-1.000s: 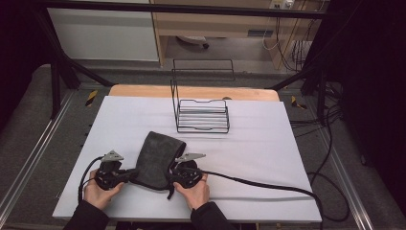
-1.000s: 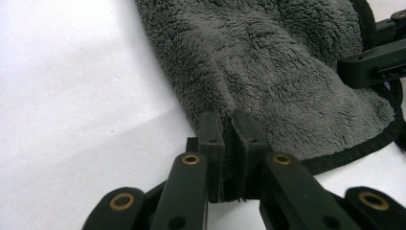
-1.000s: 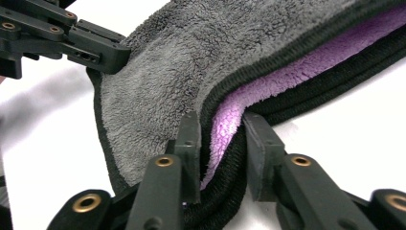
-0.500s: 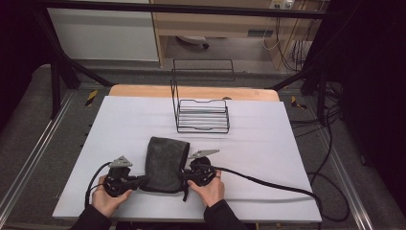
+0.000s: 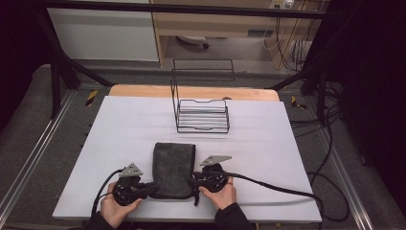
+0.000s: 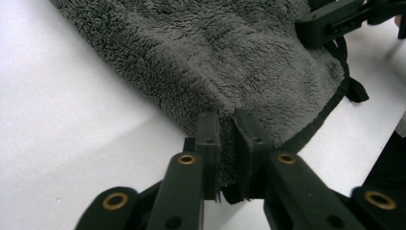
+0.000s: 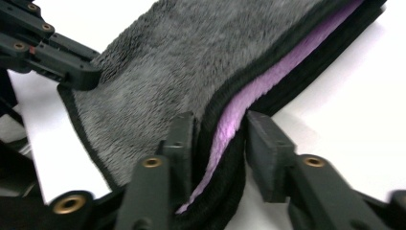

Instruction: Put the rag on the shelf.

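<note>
- A folded grey towel (image 5: 173,168) is seen lying flat on the white bench (image 5: 119,129), near the front edge, between the two hands.
- The left tongs (image 5: 146,190) are placed at the towel's corner at 7 o'clock; in the left gripper view the edge of the towel (image 6: 230,72) is seen between the two pads, with only a narrow gap left.
- The jaws of the left tongs have just been opened a little, and the cloth is still touched by the pads.
- The right tongs (image 5: 195,179) are placed at the towel's edge at 4 o'clock.
- In the right gripper view the folded layers, with a purple inner side (image 7: 268,81), are seen between the jaws; the left pad is at the cloth, the right pad stands apart from it.
- These jaws have just been opened, so the towel is not pressed by them.
- A black wire rack (image 5: 201,112) is seen at 12 o'clock from the towel, well apart from it.
</note>
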The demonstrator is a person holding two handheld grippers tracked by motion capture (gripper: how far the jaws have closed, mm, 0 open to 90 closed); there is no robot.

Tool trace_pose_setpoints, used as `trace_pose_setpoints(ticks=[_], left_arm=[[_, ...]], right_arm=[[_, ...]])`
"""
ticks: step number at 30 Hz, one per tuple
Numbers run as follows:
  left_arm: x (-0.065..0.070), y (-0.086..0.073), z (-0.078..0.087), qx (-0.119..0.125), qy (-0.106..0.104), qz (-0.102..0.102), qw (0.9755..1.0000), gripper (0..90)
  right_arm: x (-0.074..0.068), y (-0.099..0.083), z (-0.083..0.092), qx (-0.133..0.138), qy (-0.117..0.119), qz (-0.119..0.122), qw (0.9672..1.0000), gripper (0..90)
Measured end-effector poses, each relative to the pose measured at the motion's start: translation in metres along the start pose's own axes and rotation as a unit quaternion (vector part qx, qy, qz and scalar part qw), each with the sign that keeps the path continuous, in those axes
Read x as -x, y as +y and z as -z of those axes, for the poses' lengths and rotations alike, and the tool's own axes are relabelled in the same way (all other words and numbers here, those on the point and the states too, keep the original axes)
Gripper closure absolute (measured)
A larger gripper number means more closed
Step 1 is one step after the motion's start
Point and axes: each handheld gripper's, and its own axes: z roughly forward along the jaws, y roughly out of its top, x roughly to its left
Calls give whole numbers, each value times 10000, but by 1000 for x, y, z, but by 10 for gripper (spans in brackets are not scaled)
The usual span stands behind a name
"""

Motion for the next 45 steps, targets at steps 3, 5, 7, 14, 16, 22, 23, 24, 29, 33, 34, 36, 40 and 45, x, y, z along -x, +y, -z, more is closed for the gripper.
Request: trace_pose_setpoints(ticks=[3,5,7,14,16,22,23,24,29,33,34,36,40,45], left_arm=[[-2,1,4,27,18,-98,9999,732],[-4,2,8,85,68,-190,9998,668],[-11,5,12,169,158,-215,9995,563],[-26,12,19,307,375,-126,9987,351],[-29,14,20,351,386,-147,9985,277],[-36,23,16,263,318,-180,9990,130],[-37,24,15,243,301,-176,9991,130],[-39,26,14,213,299,-191,9991,99],[-43,37,9,176,332,-236,9990,79],[-46,49,6,151,398,-250,9988,79],[-47,52,5,153,418,-246,9987,79],[-49,56,3,172,446,-218,9986,79],[-55,64,-4,182,628,-213,9976,81],[-64,75,-13,107,760,-62,9970,115]], right_arm=[[3,3,4,186,-102,196,9996,487],[5,6,7,313,-125,291,9990,399],[9,9,11,383,-141,386,9984,332],[23,17,20,459,-169,521,9974,140],[27,17,24,497,-194,480,9974,104],[40,12,34,510,-208,406,9977,66],[40,12,34,510,-208,406,9977,66],[44,7,37,528,-232,423,9974,52],[54,-5,46,556,-297,408,9972,35],[59,-11,50,574,-334,349,9972,28],[61,-13,50,524,-380,349,9973,16],[61,-13,50,466,-404,346,9975,15],[60,-14,50,454,-405,384,9974,16],[59,-15,52,433,-419,390,9974,15]])
